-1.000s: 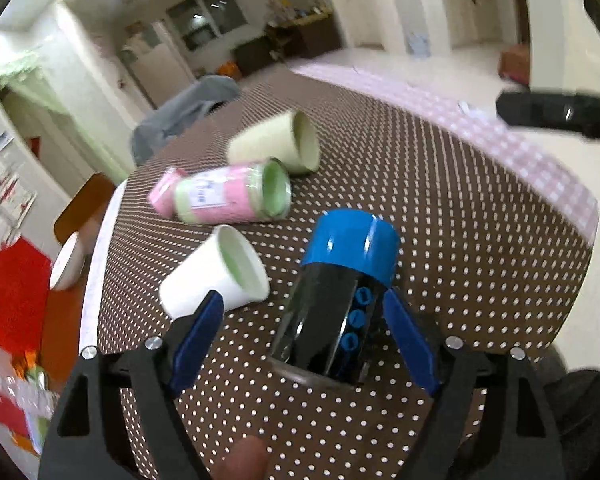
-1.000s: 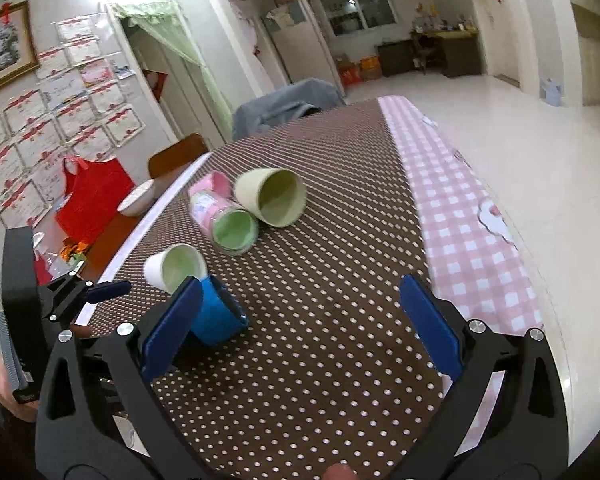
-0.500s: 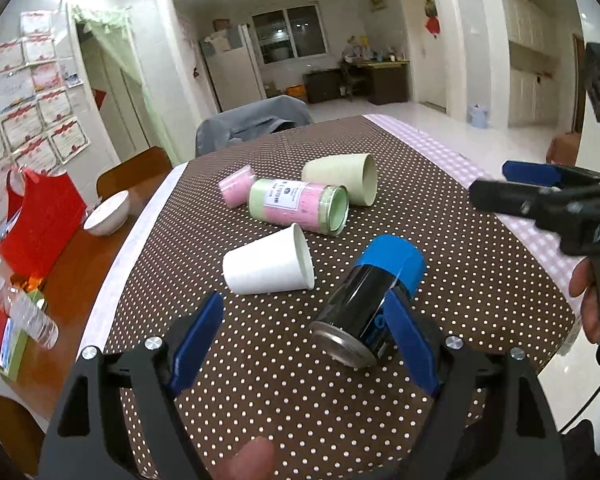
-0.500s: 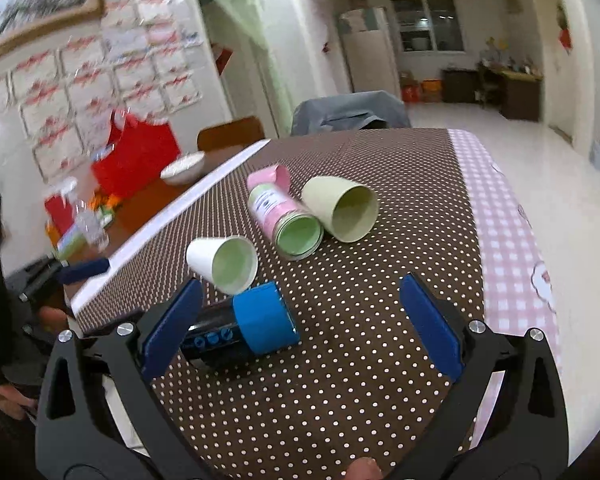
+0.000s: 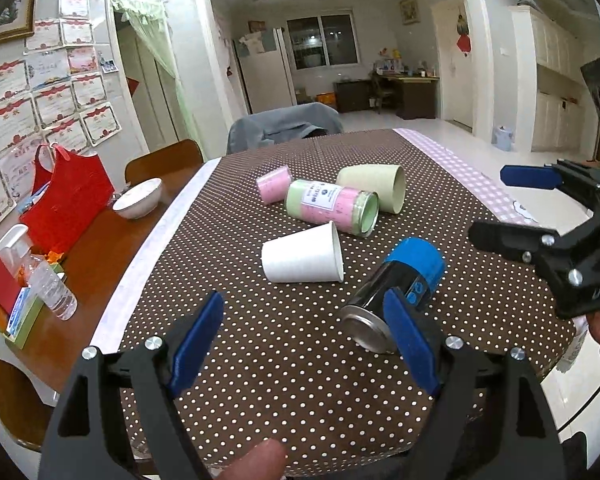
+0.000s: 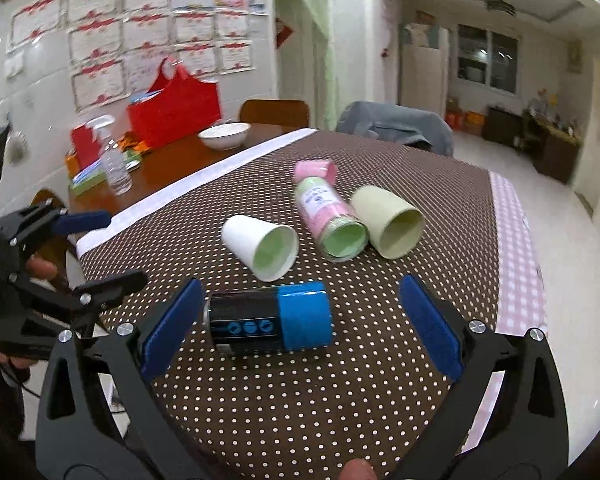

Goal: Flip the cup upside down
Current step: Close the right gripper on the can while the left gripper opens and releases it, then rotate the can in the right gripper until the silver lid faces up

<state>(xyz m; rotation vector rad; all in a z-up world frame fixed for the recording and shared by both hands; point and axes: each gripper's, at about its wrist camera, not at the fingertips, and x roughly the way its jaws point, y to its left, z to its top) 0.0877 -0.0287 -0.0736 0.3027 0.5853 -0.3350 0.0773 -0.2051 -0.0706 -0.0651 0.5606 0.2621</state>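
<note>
Several cups lie on their sides on the brown dotted tablecloth (image 5: 284,360): a black cup with a blue band (image 5: 396,292) (image 6: 270,324), a white paper cup (image 5: 302,254) (image 6: 262,250), a pink-and-green cup (image 5: 332,206) (image 6: 332,220) and a pale green cup (image 5: 374,192) (image 6: 390,226). My left gripper (image 5: 304,344) is open and empty, its right finger beside the black cup's metal end. My right gripper (image 6: 300,324) is open and empty, with the black cup lying between its fingers.
A pink lid (image 5: 274,184) lies behind the cups. On the bare wood to the left are a white bowl (image 5: 138,198), a red bag (image 5: 66,200), a water bottle (image 5: 50,286) and a spray bottle. Chairs stand at the far end. The table edge is near on the right.
Both grippers pulled back and levelled. The black cup, between the left fingers a second ago, now lies free on the cloth by the left gripper's right finger.
</note>
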